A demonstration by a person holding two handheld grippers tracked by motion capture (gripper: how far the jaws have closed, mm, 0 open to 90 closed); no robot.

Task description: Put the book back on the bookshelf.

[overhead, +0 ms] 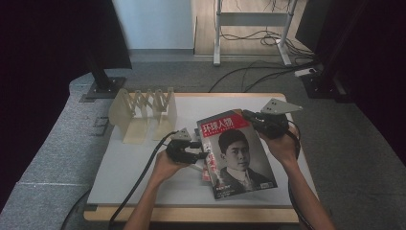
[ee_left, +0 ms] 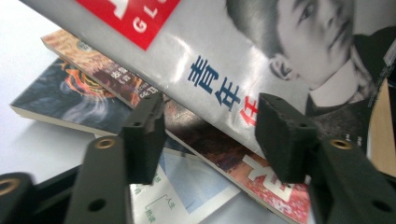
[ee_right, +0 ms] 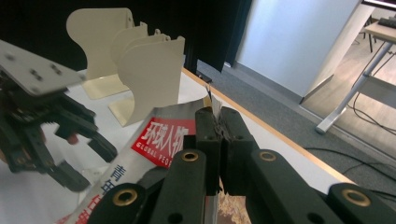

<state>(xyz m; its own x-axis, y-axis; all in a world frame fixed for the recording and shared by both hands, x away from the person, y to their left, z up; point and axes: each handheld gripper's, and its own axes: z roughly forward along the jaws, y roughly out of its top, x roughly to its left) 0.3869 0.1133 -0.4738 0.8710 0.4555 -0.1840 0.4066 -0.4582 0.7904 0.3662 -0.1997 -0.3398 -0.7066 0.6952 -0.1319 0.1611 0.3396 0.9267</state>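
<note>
Jaws first, in the high view: the right gripper, right of centre, pinches the top corner of the magazine and lifts that edge, while the left gripper sits at the magazine's left edge, part open. The magazine lies tilted at centre, over other books. To do the lift well, I judge the right grip should stay firm and rise slowly so the thin cover does not tear or sag. A white desk carries a cream rack of bookends at upper left; grey carpet and cables lie beyond.

Left gripper view: both black jaws stand apart with nothing pressed between them, the magazine's lower edge just past them. Beneath it lie the stacked books. These jaws should close on the raised edge alone, not the book under it.

Right gripper view: the jaws are clamped tight on the magazine's corner. Bookends stand at upper left, the left gripper at left.
</note>
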